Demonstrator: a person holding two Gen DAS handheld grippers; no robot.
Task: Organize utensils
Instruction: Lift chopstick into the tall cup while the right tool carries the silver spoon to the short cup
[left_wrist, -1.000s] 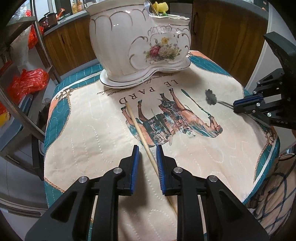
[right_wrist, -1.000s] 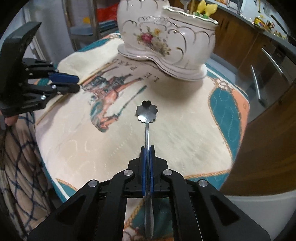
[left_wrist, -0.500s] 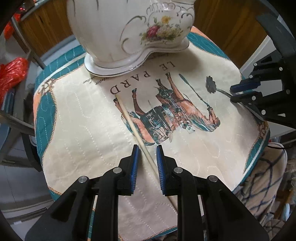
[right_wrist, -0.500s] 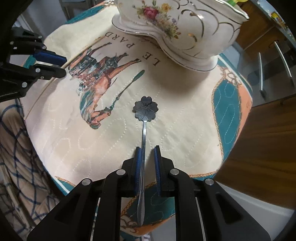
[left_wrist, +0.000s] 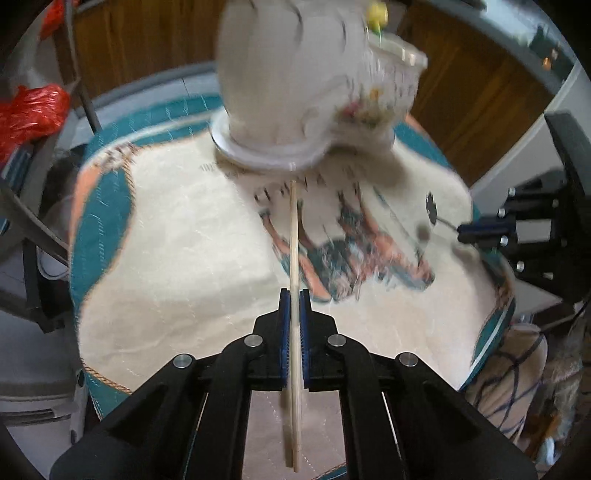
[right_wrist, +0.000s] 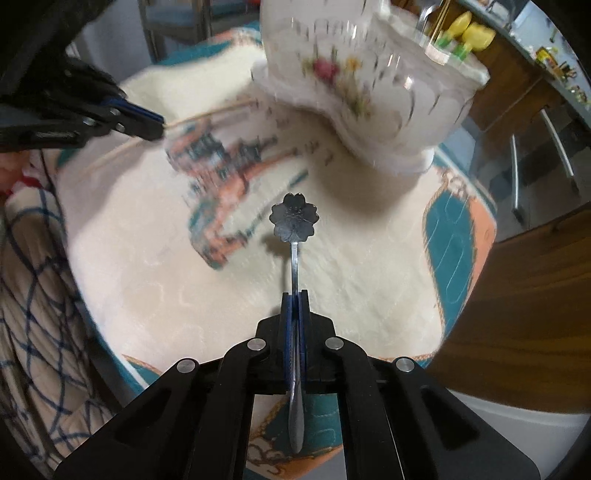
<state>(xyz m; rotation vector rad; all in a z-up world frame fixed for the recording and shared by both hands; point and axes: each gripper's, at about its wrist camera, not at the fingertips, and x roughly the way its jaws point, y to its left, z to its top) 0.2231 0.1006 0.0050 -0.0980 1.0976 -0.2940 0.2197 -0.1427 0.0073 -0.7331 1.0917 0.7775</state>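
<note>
Left gripper (left_wrist: 294, 295) jaws pinch the chopstick (left_wrist: 293, 229); right gripper (right_wrist: 294, 297) jaws pinch the spoon (right_wrist: 294, 218). Both are lifted over the desk (right_wrist: 155, 266), the holder (right_wrist: 373, 92) at 12 o'clock. Dropping in remains.

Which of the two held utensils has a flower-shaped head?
The metal spoon, clamped in the right gripper. The left gripper holds the chopsticks, which are plain straight wooden sticks with no shaped head.
</note>
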